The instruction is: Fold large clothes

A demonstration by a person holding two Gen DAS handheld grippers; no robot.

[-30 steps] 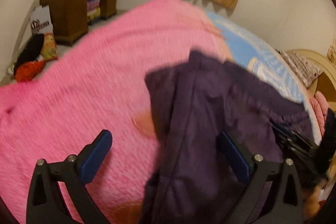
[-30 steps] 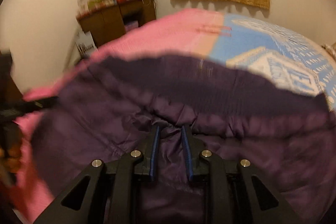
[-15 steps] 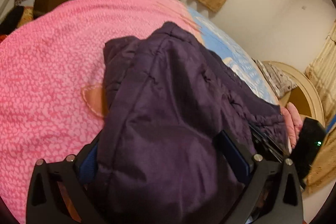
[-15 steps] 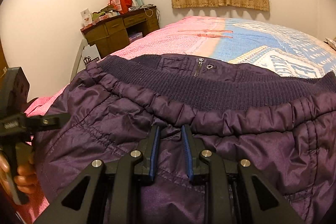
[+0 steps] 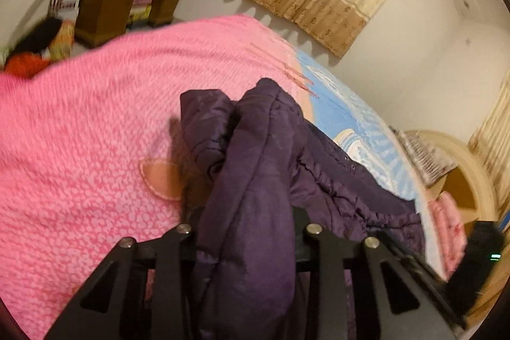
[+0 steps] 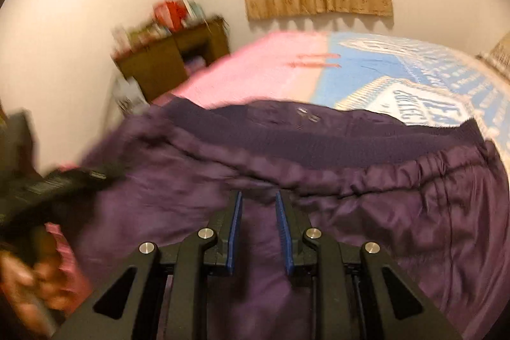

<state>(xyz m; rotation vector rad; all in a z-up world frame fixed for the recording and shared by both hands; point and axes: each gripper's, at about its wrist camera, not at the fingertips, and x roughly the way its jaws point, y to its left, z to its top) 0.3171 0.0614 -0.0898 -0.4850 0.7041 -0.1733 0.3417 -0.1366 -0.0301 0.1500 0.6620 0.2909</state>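
**A:** Where is the garment?

**B:** The purple jacket [image 5: 255,180] lies on the bed [image 5: 83,136], across the seam where the pink cover meets the blue. Its ribbed hem [image 6: 334,145] runs crosswise in the right wrist view, with the gathered shell fabric below it.

**A:** What is the left gripper [image 5: 245,231] doing?

**B:** Its jaws are pressed in on a thick bunch of the jacket; padded fabric fills the space between the two arms and hides the pads completely. That fold stands up off the bed.

**A:** And the right gripper [image 6: 258,209]?

**B:** Its jaws stand close together with fabric running between the blue pads [image 6: 237,231]. The view is blurred, so I judge it is pinching the jacket just below the hem, but not firmly seen.

**A:** Which step is this?

**B:** Mid-fold, I think: one side is gathered and raised to be carried over the body.

**A:** What does the next move call for?

**B:** Probably both grips travelling together, keeping the hem straight, then laying the raised part flat before letting go. Slippery padding could slump unevenly.
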